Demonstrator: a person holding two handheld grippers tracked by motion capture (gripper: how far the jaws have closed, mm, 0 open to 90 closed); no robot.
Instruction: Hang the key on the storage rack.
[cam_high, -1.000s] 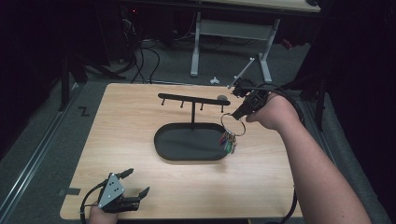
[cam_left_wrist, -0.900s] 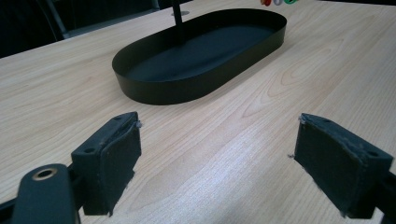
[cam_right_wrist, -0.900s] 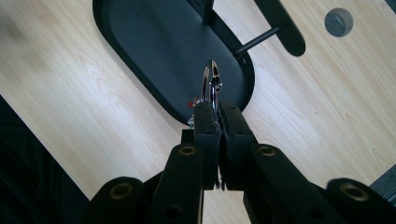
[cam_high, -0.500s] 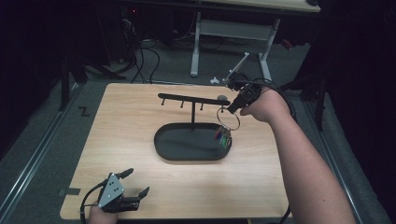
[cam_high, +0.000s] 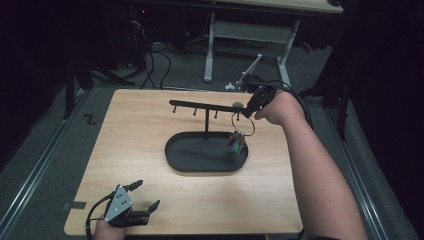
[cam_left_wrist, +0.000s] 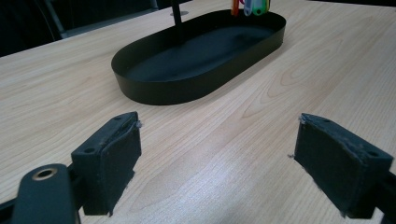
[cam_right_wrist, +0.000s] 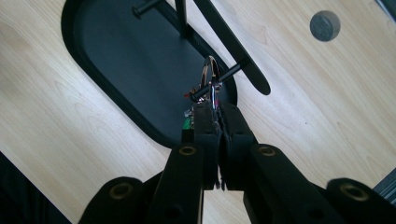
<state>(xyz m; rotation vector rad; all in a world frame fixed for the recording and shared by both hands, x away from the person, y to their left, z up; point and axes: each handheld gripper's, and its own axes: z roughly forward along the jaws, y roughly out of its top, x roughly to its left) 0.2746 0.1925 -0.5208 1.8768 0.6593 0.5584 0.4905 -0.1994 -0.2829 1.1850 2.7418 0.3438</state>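
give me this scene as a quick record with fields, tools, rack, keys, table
left tool: open, near the table's front left corner, holding nothing
right tool: shut on the key ring, at the rack's right end
key rack: black bar with pegs on a post, standing in an oval tray
keys: coloured tags hanging below the ring, over the tray's right end
table: light wood

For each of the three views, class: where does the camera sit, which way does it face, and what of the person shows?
High view: above the table, facing forward and down; both forearms, left claw, right claw.
Left gripper view: low over the table, facing the oval tray; open jaws.
Right gripper view: above the key ring, looking down; shut jaws.
All share the tray.
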